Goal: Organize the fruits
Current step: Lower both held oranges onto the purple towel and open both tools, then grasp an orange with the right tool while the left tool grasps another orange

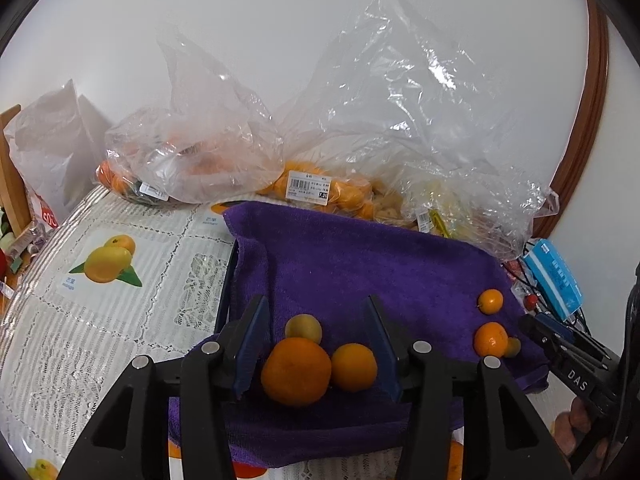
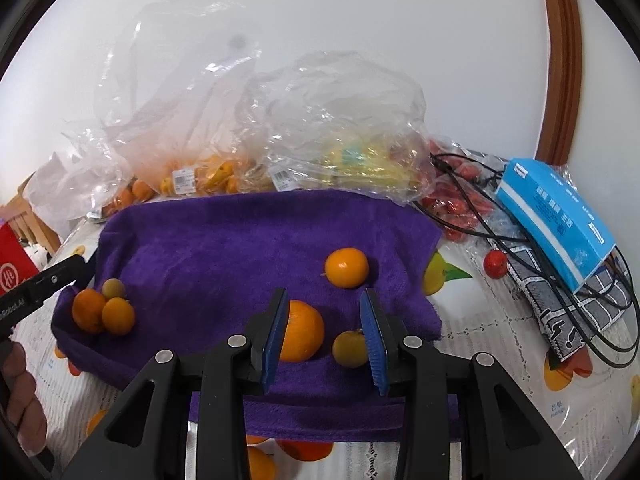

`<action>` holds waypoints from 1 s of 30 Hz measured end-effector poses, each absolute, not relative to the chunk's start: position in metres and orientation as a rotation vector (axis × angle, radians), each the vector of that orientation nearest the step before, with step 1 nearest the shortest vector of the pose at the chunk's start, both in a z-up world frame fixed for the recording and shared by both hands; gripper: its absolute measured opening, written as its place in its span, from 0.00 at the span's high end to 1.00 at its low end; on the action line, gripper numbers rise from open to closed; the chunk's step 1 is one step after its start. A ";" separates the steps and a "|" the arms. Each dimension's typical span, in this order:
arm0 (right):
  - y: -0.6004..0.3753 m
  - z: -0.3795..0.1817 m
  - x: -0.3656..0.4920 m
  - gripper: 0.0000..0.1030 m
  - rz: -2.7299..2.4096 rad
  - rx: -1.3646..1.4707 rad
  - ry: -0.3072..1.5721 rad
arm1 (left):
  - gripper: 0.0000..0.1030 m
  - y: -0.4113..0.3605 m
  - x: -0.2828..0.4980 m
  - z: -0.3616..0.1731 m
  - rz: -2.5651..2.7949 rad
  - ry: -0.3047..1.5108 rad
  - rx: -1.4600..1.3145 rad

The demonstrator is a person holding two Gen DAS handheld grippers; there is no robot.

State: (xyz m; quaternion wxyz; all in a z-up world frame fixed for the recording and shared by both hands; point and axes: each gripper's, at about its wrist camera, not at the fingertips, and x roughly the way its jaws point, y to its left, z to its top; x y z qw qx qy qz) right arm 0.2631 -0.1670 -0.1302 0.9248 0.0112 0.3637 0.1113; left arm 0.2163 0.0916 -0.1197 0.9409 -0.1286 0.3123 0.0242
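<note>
A purple towel lies on the table with loose fruit on it. In the left wrist view my left gripper is open over a big orange, a smaller orange and a yellow-green fruit. In the right wrist view my right gripper is open over an orange and a yellow-green fruit. Another small orange lies beyond. The left group also shows at the left in the right wrist view.
Clear plastic bags of oranges and other fruit stand behind the towel by the wall. A blue box, black cables and a small red fruit lie at the right. A red packet is at the left.
</note>
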 end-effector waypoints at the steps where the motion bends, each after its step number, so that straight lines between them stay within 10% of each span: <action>1: -0.166 -0.129 0.262 0.64 0.241 0.025 0.746 | 0.53 0.091 0.215 -0.117 0.044 0.632 -0.266; 30: -0.135 -0.174 0.182 0.67 0.289 0.011 0.916 | 0.50 0.084 0.200 -0.104 -0.027 0.582 -0.300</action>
